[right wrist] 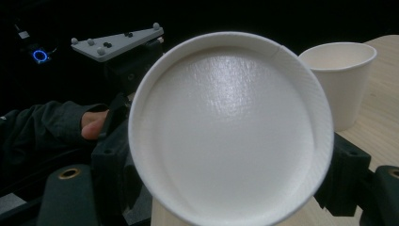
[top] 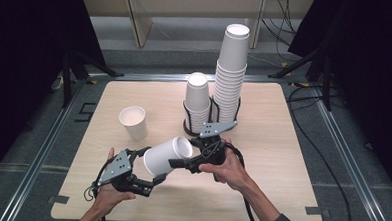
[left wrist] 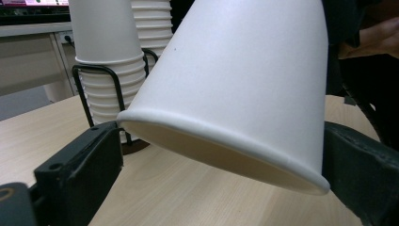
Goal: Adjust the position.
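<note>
One table, light wood. Two cup stacks in one black wire holder at far centre: tall stack right, short stack left, touching side by side. One upright paper cup standing alone, left of the holder. One tilted paper cup held in the air near me, centre, lying almost level. My right gripper clamps it across its base end. My left gripper has its jaws spread wide either side of the cup's rim end; I can't tell if they touch. Two grippers, two loose cups.
</note>
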Motion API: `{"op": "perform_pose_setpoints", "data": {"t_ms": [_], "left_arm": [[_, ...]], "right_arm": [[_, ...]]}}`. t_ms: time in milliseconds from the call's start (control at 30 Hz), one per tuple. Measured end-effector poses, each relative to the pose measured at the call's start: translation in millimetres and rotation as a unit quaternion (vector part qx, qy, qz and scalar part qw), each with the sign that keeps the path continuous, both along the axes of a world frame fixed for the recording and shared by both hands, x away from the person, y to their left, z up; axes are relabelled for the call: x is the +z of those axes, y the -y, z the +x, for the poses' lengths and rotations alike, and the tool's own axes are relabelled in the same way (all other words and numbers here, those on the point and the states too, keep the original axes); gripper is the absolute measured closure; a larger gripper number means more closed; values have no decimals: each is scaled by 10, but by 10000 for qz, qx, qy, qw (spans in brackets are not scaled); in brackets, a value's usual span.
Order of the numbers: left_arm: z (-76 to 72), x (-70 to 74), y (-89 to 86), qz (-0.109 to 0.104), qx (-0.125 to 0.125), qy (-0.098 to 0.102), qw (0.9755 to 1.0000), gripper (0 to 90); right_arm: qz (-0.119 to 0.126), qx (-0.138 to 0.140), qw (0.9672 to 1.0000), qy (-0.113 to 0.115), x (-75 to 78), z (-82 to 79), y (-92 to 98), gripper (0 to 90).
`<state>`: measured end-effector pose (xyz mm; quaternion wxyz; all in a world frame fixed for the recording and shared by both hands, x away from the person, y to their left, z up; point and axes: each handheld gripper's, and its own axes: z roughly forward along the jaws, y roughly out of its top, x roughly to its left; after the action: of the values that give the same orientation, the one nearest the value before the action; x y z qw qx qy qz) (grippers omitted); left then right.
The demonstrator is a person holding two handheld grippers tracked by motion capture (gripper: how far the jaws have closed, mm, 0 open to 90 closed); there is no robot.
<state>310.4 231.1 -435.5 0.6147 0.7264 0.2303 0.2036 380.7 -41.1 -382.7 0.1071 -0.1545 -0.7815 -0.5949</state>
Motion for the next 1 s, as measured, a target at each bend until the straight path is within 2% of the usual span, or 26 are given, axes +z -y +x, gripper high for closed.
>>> {"op": "perform_pose_setpoints", "data": {"t_ms": [67,100,167,200,233,267,300,333,400,433,500,567,633,667,700,833,867,933,967,1000], "left_arm": [[3,-2,-3,18,31,23,10000,22],[1,-4,-1,7,55,68,10000,21],[-6,4,0,129,86,194,9997,14],[-11,4,7,97,74,176,9998,14],[-11,5,14,79,67,161,9998,16],[-9,4,15,128,41,183,9997,20],[-10,-5,27,111,-3,188,9998,20],[-9,-19,46,12,-73,206,9998,23],[-21,-19,50,85,-161,253,9995,37],[-29,-19,56,89,-156,237,9996,38],[-28,-21,58,82,-168,214,9996,43],[-33,-12,37,194,-177,99,9996,56],[-23,-9,24,208,-236,92,9995,75],[-24,-3,18,225,-241,54,9994,85],[-22,-1,19,193,-241,14,9995,96],[-8,13,-2,234,-351,-15,9991,132],[-12,22,-3,319,-333,-27,9989,140],[-17,25,-7,506,-361,-34,9981,147],[-22,17,2,483,-376,-75,9981,151],[-15,8,8,528,-411,-33,9978,156]], "right_arm": [[-35,-73,9998,157,-3,20,12,242],[61,-27,9998,212,-13,37,8,241],[124,-30,9998,170,-19,57,29,241],[91,-42,9999,90,-20,54,36,242],[158,23,9999,-25,-34,54,27,242],[198,46,9998,-26,-51,58,15,241],[126,20,9999,48,-51,61,16,242],[172,91,9998,-48,-62,53,-3,242],[190,123,9997,-6,-69,43,-24,241],[208,168,9996,-115,-73,31,-38,241],[133,138,9998,-26,-76,33,-40,241],[217,143,9996,-56,-94,38,-48,240],[175,133,9997,-113,-99,47,-33,238],[159,147,9995,-240,-102,43,-28,236],[248,142,9994,-204,-115,54,-31,233],[243,177,9992,-275,-117,61,-26,223],[195,152,9994,-257,-110,63,-16,223],[-62,97,9999,-34,-71,58,5,171],[-158,96,9998,21,-43,46,10,159],[-166,189,9997,78,-10,37,19,162]]}}
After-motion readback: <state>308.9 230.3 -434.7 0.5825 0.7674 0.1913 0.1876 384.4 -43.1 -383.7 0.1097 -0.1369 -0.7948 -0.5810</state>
